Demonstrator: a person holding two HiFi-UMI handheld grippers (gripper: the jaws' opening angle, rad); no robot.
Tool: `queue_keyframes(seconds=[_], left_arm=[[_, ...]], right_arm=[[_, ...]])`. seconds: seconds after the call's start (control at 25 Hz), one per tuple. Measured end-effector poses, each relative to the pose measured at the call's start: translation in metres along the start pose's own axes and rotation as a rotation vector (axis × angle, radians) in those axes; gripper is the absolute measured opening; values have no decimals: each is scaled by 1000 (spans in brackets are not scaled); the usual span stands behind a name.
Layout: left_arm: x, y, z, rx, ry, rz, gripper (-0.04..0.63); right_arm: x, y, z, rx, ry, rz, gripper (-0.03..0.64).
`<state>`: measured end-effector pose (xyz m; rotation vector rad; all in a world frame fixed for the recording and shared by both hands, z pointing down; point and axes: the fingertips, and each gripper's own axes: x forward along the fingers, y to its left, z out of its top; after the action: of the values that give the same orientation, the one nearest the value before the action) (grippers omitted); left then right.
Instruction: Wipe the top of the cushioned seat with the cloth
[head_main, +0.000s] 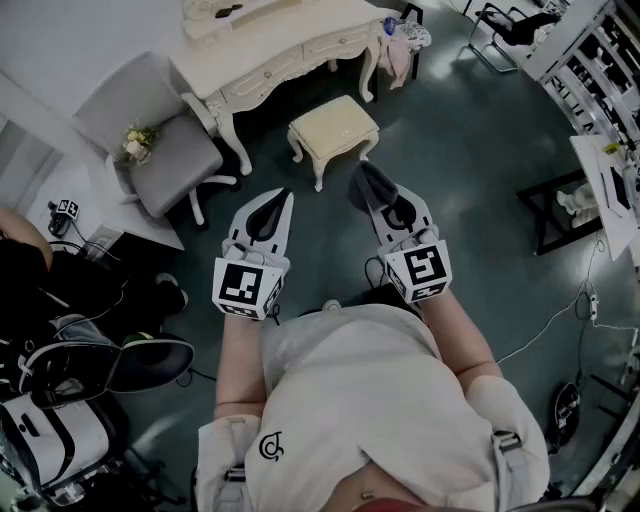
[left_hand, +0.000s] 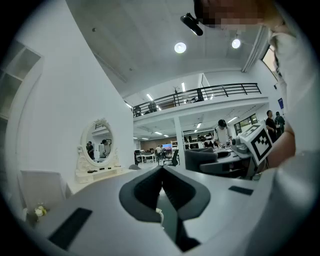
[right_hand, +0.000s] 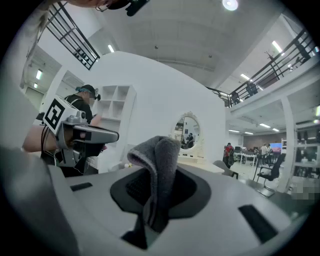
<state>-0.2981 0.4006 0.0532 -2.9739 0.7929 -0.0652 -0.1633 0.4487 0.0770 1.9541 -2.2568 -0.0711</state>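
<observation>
The cushioned seat (head_main: 333, 130), a cream stool with carved legs, stands on the dark floor ahead of both grippers and apart from them. My right gripper (head_main: 372, 192) is shut on a grey cloth (head_main: 364, 176). In the right gripper view the folded cloth (right_hand: 157, 167) sticks up between the jaws. My left gripper (head_main: 287, 197) is held level beside it, left of the stool's near corner. Its jaws meet at the tips (left_hand: 161, 172) with nothing between them. Both grippers point out into the room, so the seat is absent from both gripper views.
A cream dressing table (head_main: 290, 40) stands behind the stool, with its oval mirror (left_hand: 97, 145) on top. A grey chair (head_main: 165, 140) is at the left, a black stand (head_main: 560, 205) at the right. Bags (head_main: 60, 400) and cables (head_main: 560, 320) lie on the floor.
</observation>
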Motion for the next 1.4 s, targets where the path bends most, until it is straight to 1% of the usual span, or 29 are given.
queue_keyframes(seconds=[0.32,0.48,0.64,0.92,1.04,1.2,1.4], left_arm=[[2,7,-4,-8,3,3,14],[5,14,-9,-26,4,5,14],[12,16,-15,-41,12,2,14],[35,20,-30,-66,51,24,14],[57,23,-37,-72,68,40,14],[101,23,-41,-73,74,76,14],[165,24,-43,-95,83,188,14]], right_arm=[[8,0,-4,16,14,2,69],[13,0,-9,29,27,-2,69],[18,-12,-16,83,41,-25,71],[35,-36,-35,104,83,-17,74],[49,-54,-47,101,115,-1,75],[72,-93,-61,101,118,39,75],[113,-163,-78,94,148,132,75]])
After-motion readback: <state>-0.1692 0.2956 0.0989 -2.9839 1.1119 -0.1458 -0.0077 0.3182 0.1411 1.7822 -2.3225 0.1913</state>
